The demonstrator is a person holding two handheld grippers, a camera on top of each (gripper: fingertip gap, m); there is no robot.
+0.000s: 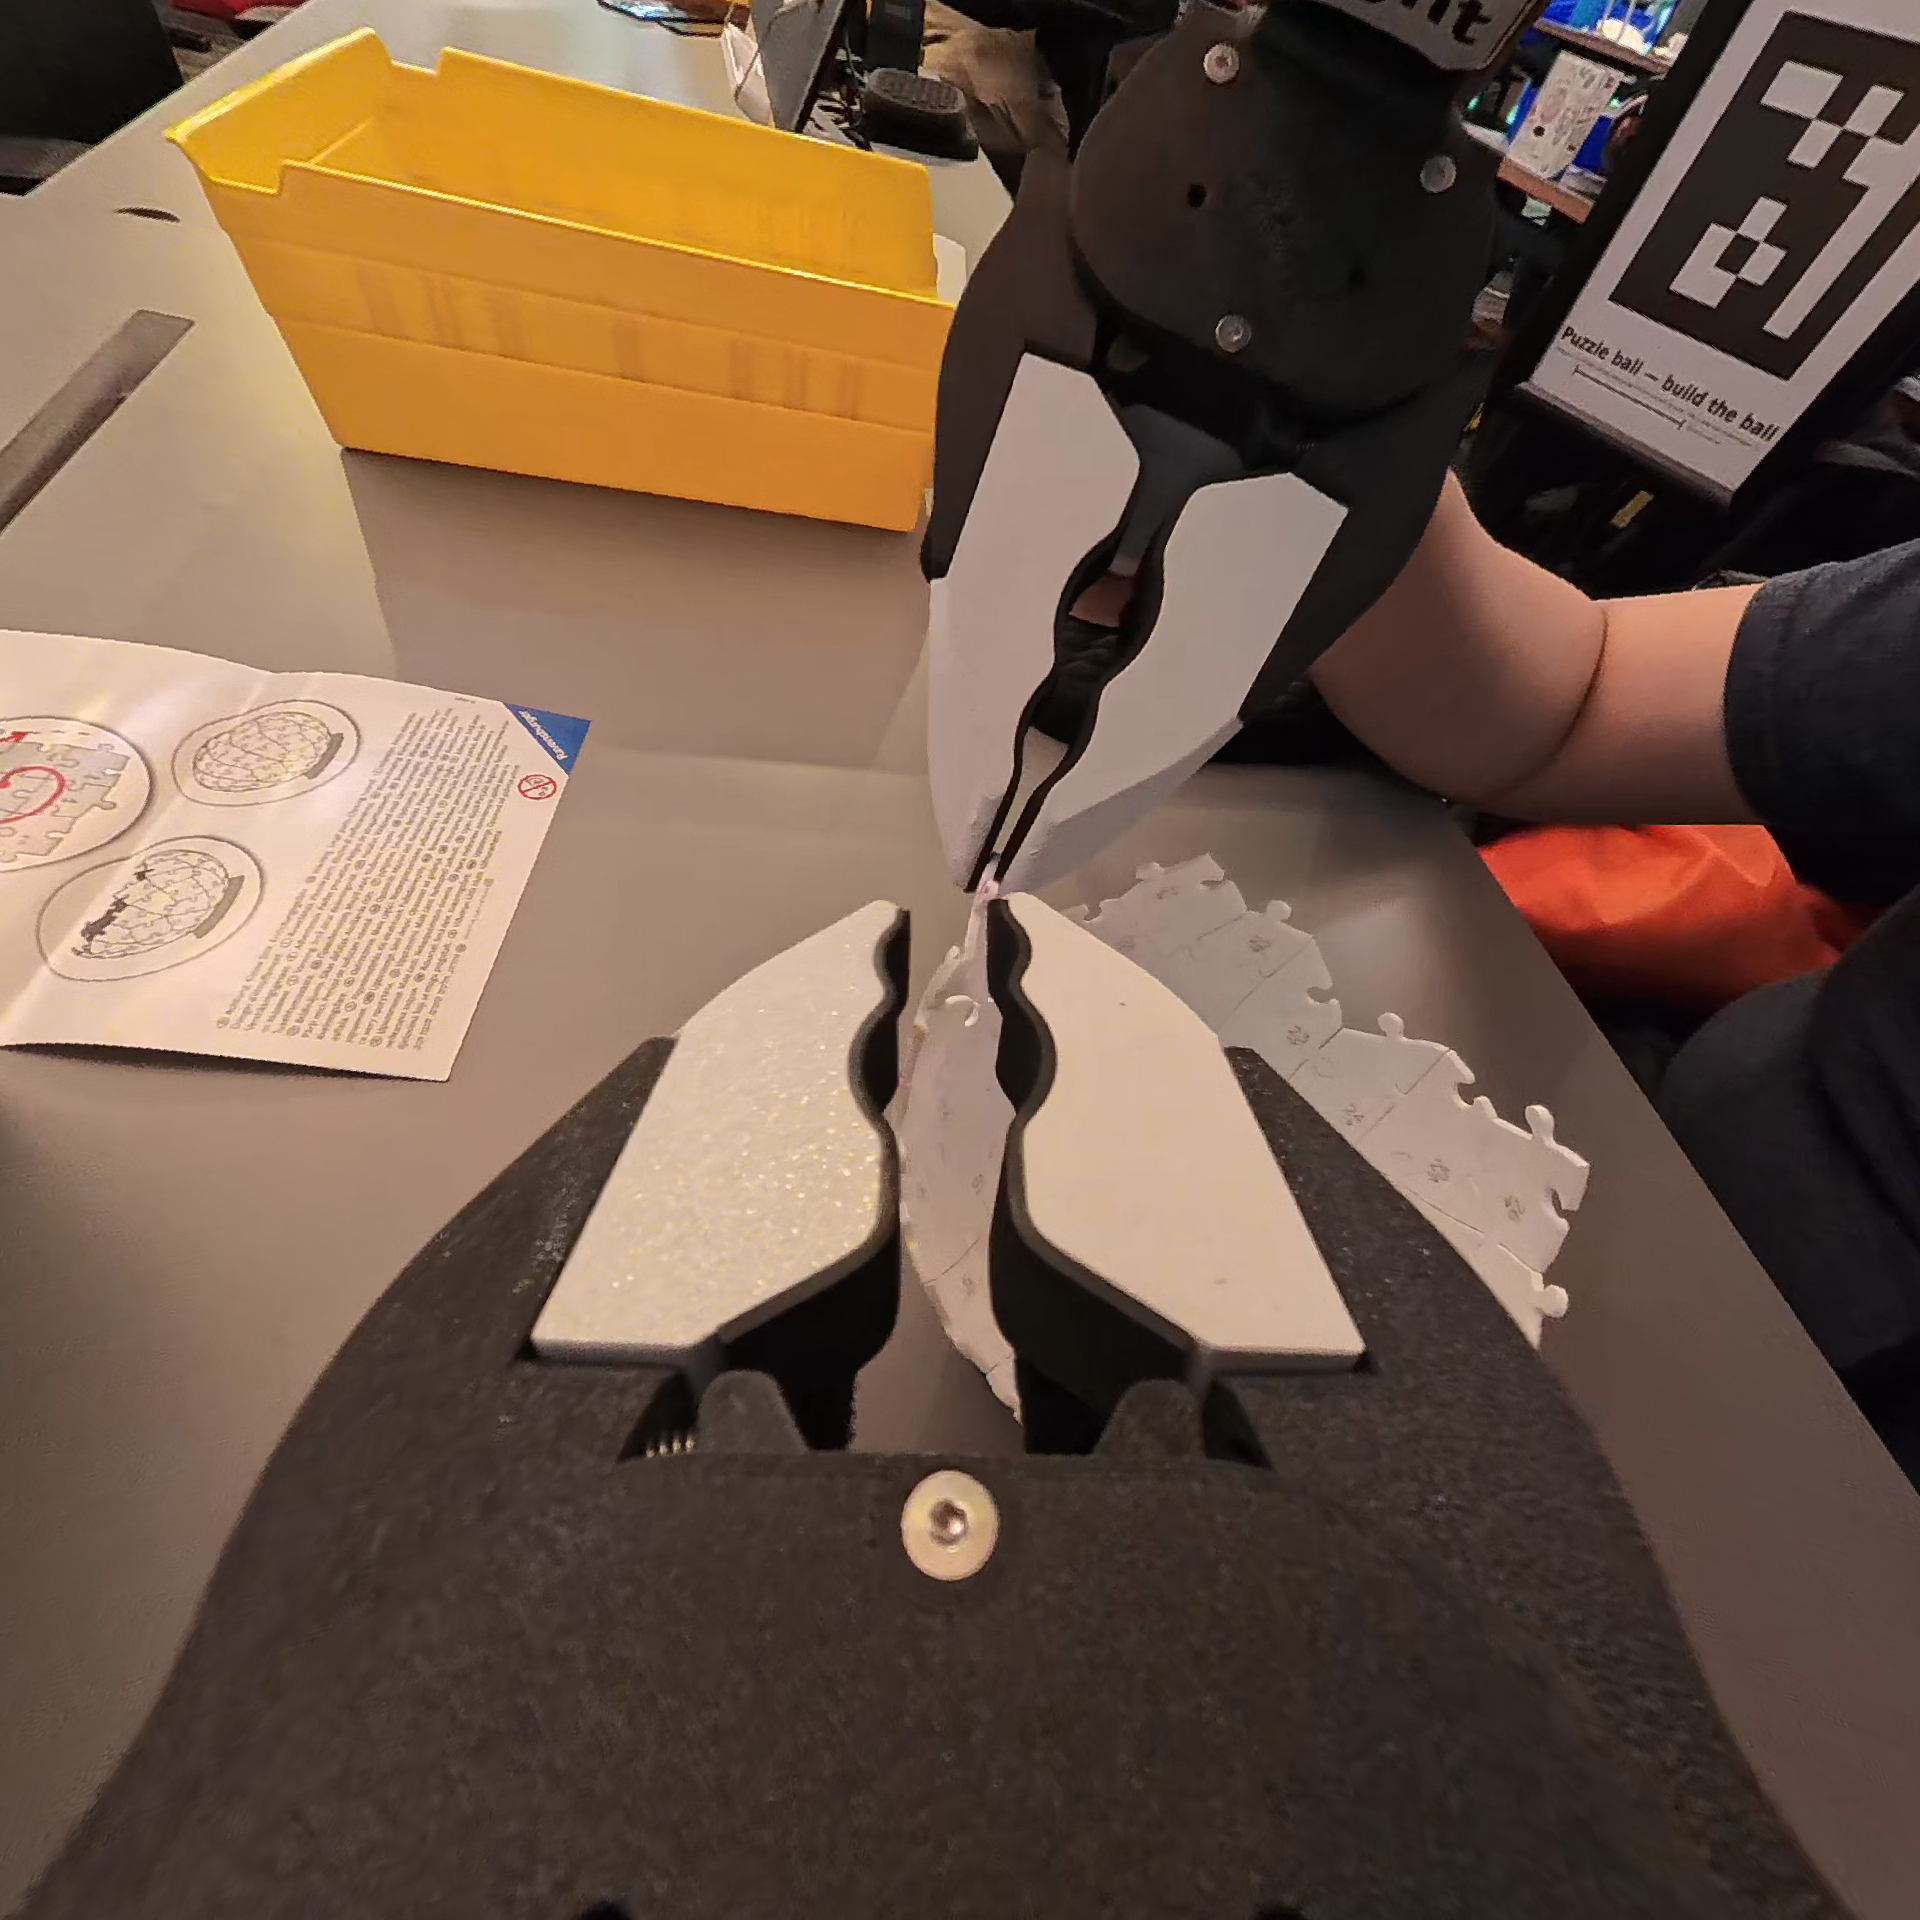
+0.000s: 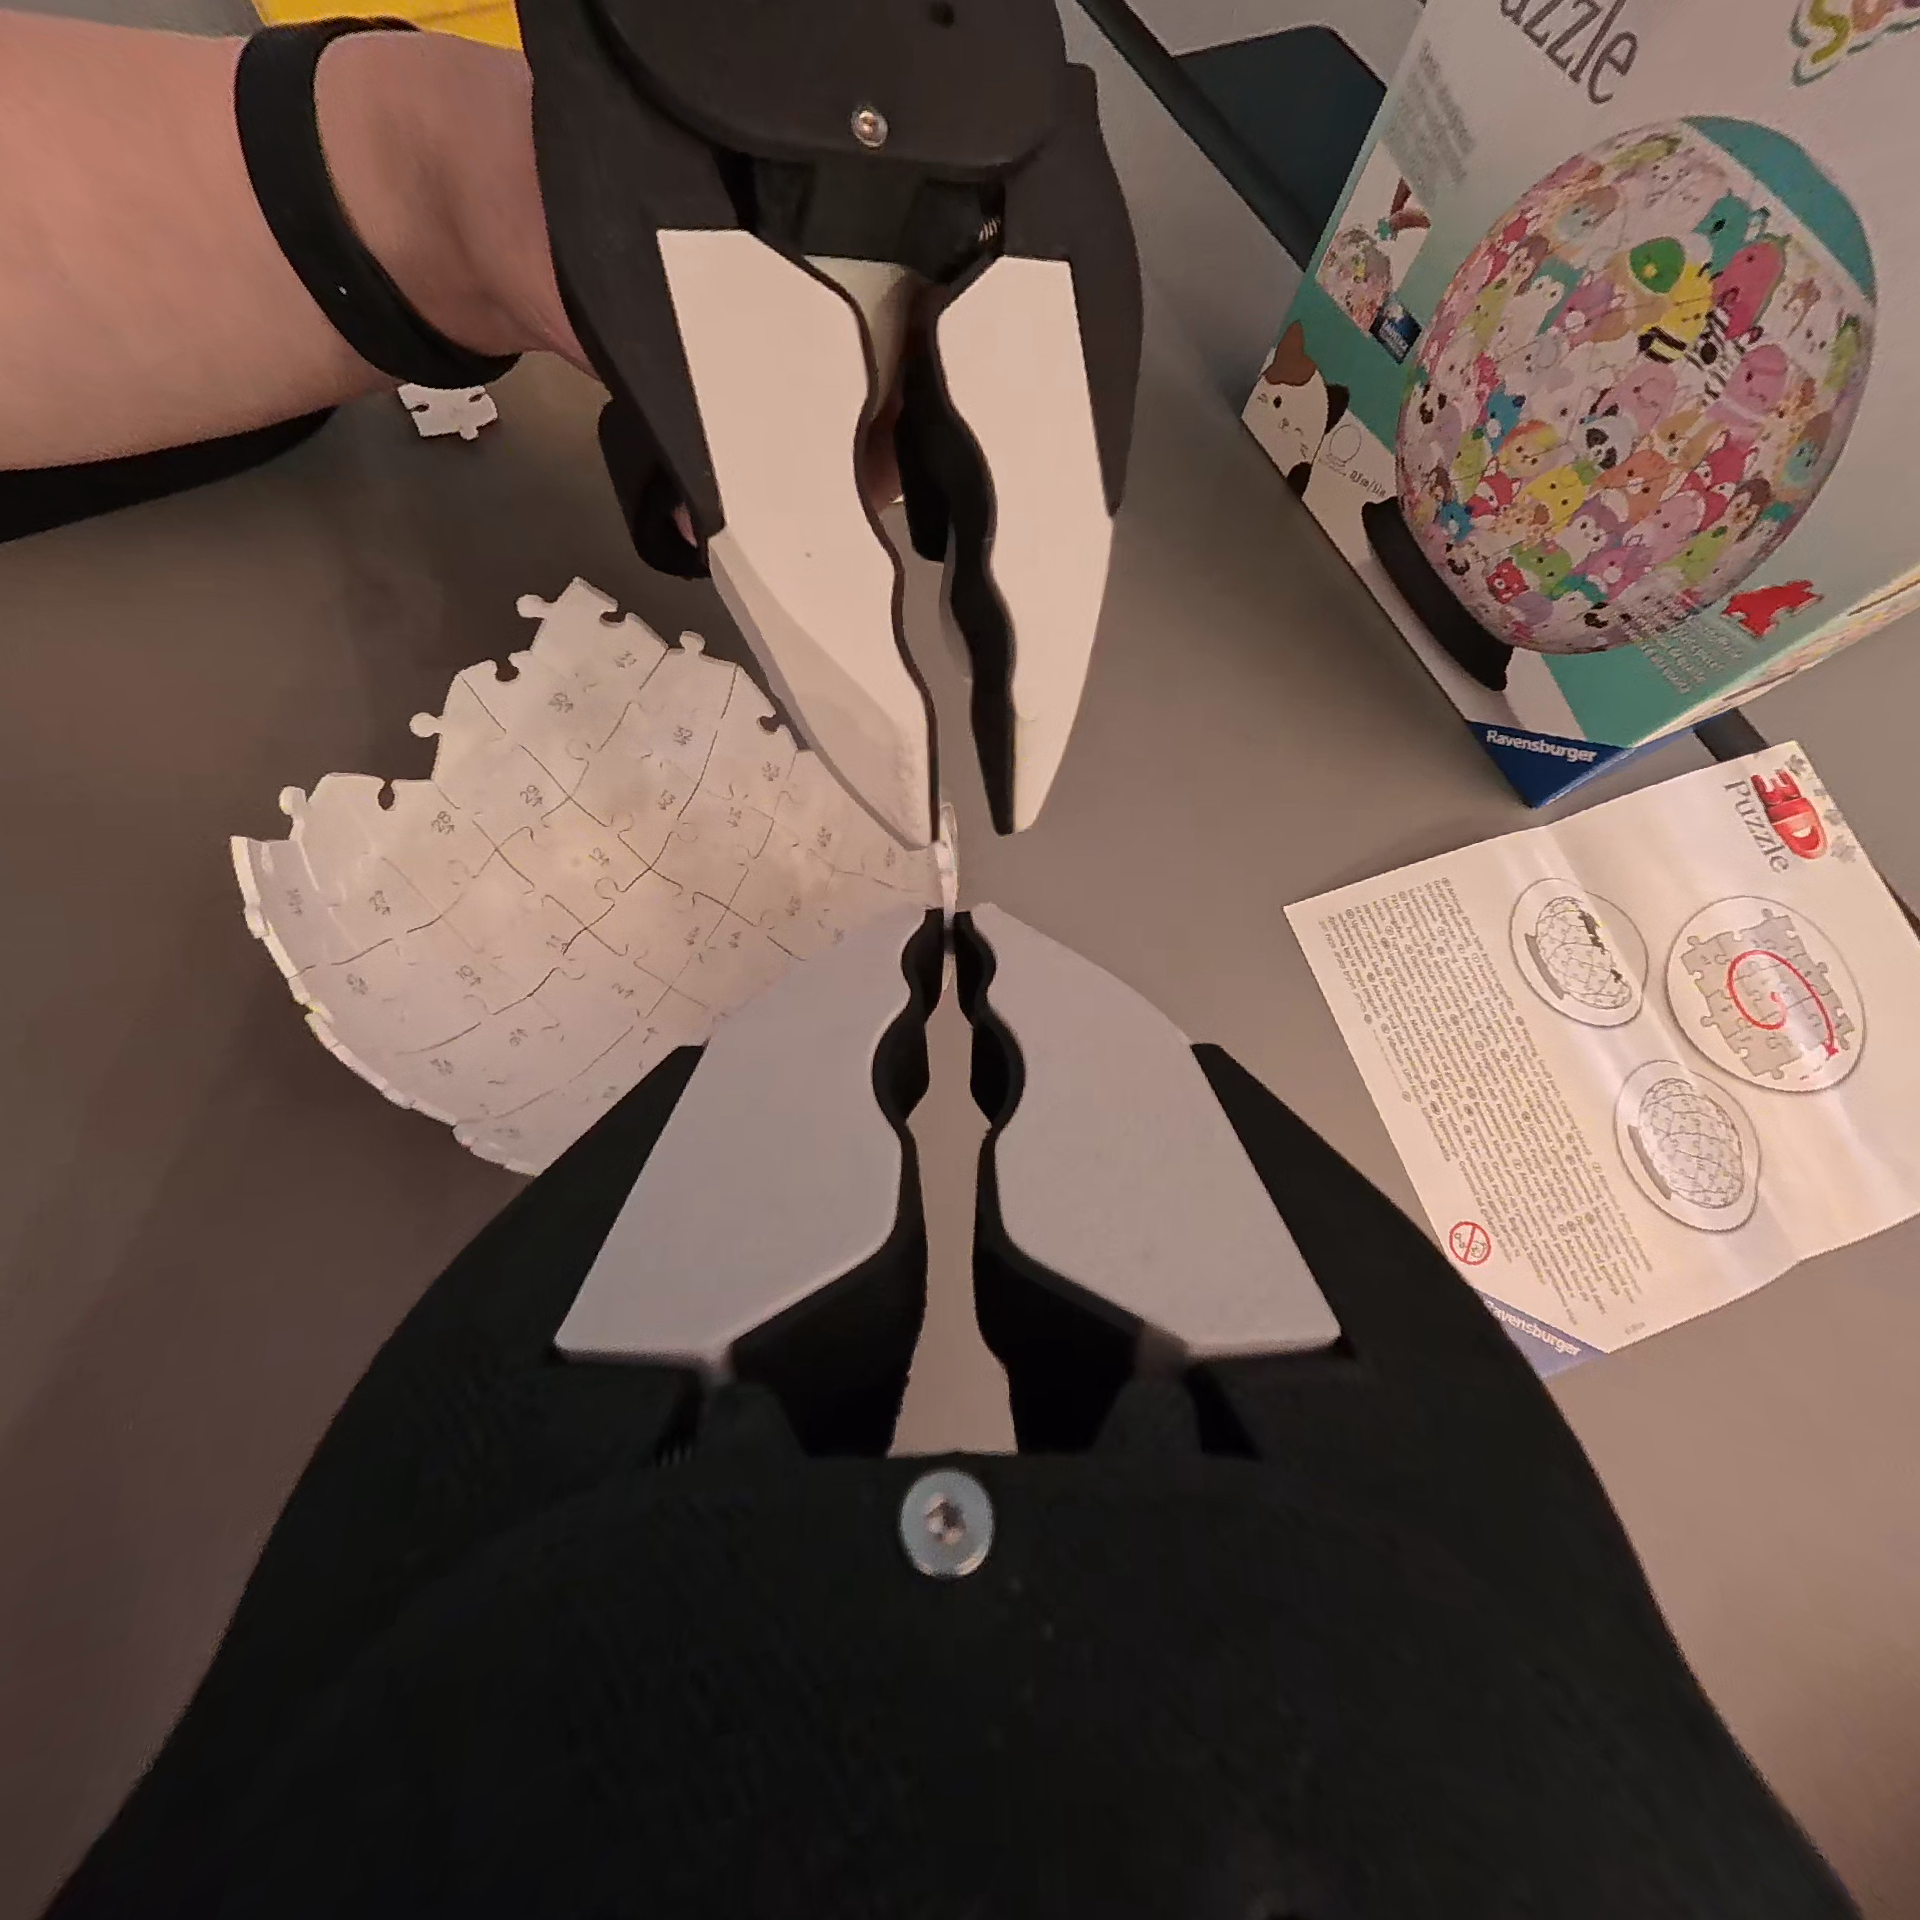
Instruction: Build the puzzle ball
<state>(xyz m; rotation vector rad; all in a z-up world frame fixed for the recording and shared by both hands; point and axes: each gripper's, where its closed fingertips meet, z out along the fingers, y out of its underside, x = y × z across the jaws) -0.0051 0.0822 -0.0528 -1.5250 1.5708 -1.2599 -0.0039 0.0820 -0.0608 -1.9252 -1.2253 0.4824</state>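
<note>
My left gripper [image 1: 948, 914] clamps the curved shell of joined white puzzle pieces [image 2: 540, 894] above the grey table [image 1: 644, 644]. My right gripper [image 2: 948, 920] pinches a single piece [image 2: 945, 857] at the shell's edge — fingertips meeting nose to nose.

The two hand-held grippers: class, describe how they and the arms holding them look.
Each hand-held gripper, left and right, has a black textured body, a silver screw and pale grey fingers with wavy black inner edges. One arm wears a dark sleeve, the other a black wristband.
</note>
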